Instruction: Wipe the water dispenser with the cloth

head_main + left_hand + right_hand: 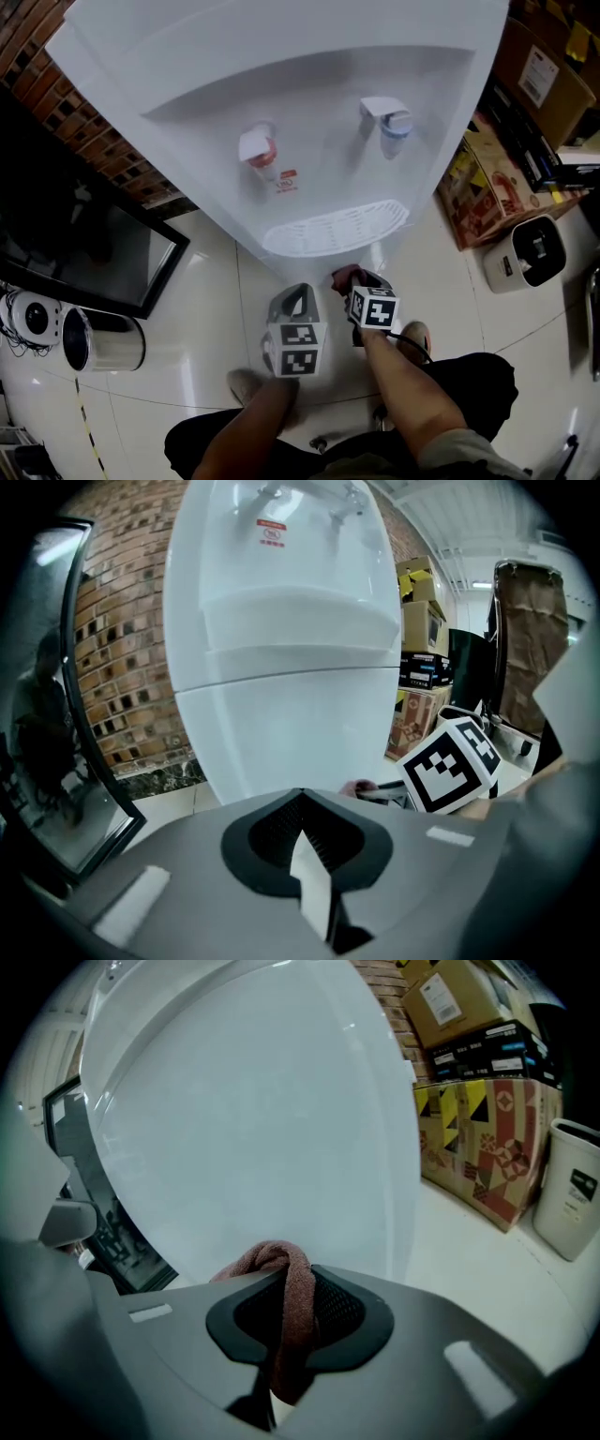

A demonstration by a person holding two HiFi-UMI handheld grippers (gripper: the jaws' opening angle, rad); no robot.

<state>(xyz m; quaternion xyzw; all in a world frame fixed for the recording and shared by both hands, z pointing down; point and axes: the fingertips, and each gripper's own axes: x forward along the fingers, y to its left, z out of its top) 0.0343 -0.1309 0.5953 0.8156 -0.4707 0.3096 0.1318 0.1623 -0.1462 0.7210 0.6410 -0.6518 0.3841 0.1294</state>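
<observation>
A storeroom: stacked cardboard boxes [551, 77] beside a brick wall [92, 131].

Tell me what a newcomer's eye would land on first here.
The big white water dispenser fills the head view, its red tap left of its blue tap. Below the drip tray, the right gripper is shut on a reddish-brown cloth, close to the dispenser's front panel.

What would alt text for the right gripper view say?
A reddish-brown cloth is pinched in the right claw, facing the white water dispenser that fills most of the view. Cardboard boxes and a white bin stand on the floor at right.
</observation>
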